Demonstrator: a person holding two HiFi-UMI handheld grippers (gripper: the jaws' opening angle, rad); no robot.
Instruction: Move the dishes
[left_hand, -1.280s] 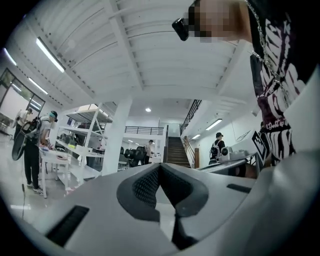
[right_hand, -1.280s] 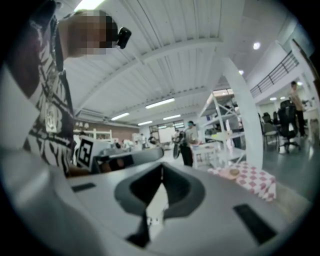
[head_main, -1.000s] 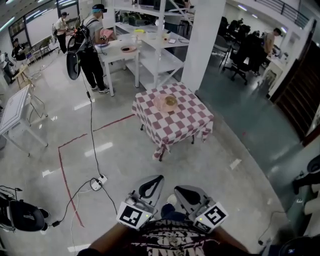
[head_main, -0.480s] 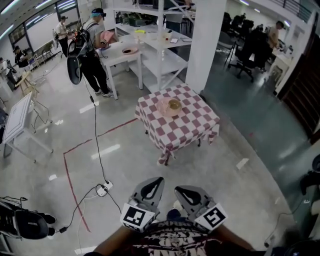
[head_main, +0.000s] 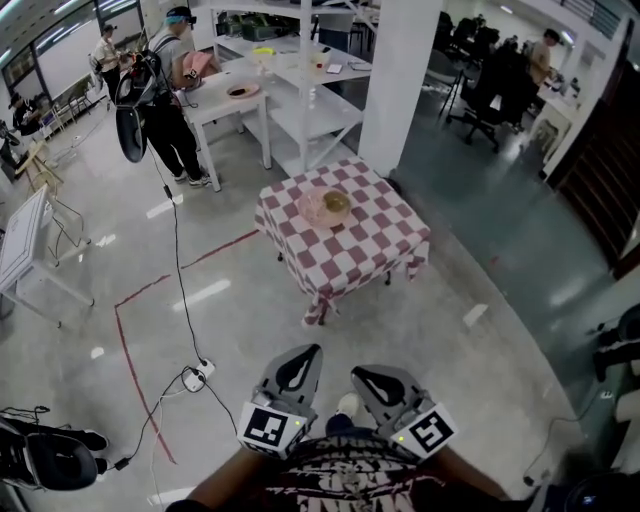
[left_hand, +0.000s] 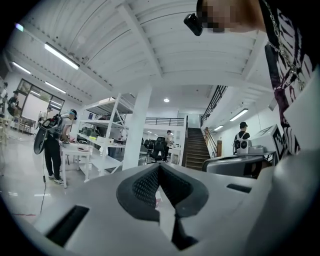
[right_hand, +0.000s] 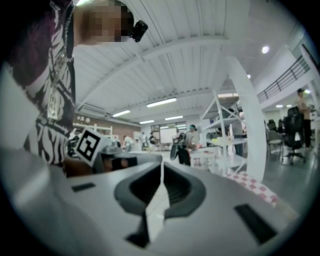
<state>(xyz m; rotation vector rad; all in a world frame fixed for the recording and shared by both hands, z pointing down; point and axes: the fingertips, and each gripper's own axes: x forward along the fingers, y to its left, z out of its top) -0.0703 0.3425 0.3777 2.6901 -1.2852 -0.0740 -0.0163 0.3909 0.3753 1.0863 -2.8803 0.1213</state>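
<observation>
A small table with a red-and-white checked cloth (head_main: 350, 250) stands ahead on the grey floor. On it sits a pink plate (head_main: 312, 208) with a brownish bowl (head_main: 336, 203) on top. Both grippers are held close to my body at the bottom of the head view, well short of the table. My left gripper (head_main: 308, 352) is shut with nothing in it, its dark pads (left_hand: 145, 187) meeting. Beside it my right gripper (head_main: 360, 374) is also shut and empty. An edge of the checked cloth (right_hand: 252, 187) shows at the right of the right gripper view.
A white pillar (head_main: 395, 80) and white shelving (head_main: 310, 70) stand behind the table. A person with a backpack (head_main: 160, 90) works at a white bench (head_main: 235, 100). A power strip and cable (head_main: 195, 375) and a red tape line (head_main: 130, 340) lie on the floor at left.
The view has shifted slightly and the checked table looks a little nearer. Both grippers stay shut, side by side in front of me.
</observation>
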